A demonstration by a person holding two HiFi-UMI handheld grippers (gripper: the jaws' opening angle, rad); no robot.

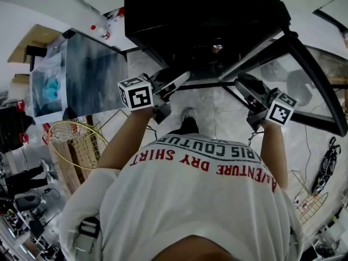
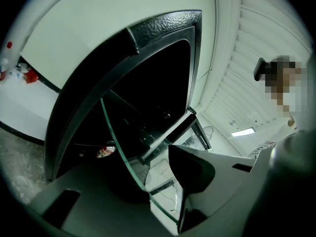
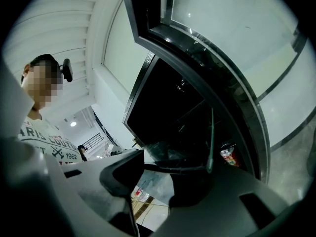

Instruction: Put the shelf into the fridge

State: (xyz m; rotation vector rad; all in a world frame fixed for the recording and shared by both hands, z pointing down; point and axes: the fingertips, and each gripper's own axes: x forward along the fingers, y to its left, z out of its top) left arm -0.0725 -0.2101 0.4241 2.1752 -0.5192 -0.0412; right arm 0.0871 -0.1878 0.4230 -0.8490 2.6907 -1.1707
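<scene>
Head view: left gripper [image 1: 176,86] and right gripper [image 1: 247,94] close fingers on the glass shelf [image 1: 209,85] before the fridge [image 1: 206,15]; shirt [image 1: 201,200] reads "DRY SHIRT".

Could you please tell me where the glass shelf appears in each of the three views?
Head view: the glass shelf lies at centre, just below the open black fridge.
Left gripper view: the shelf sits low at centre, its green edge curving up to the left.
Right gripper view: the shelf sits low at centre, green edge upright at its right.
Shared landmark: the fridge's dark interior, seen in every view.
</scene>
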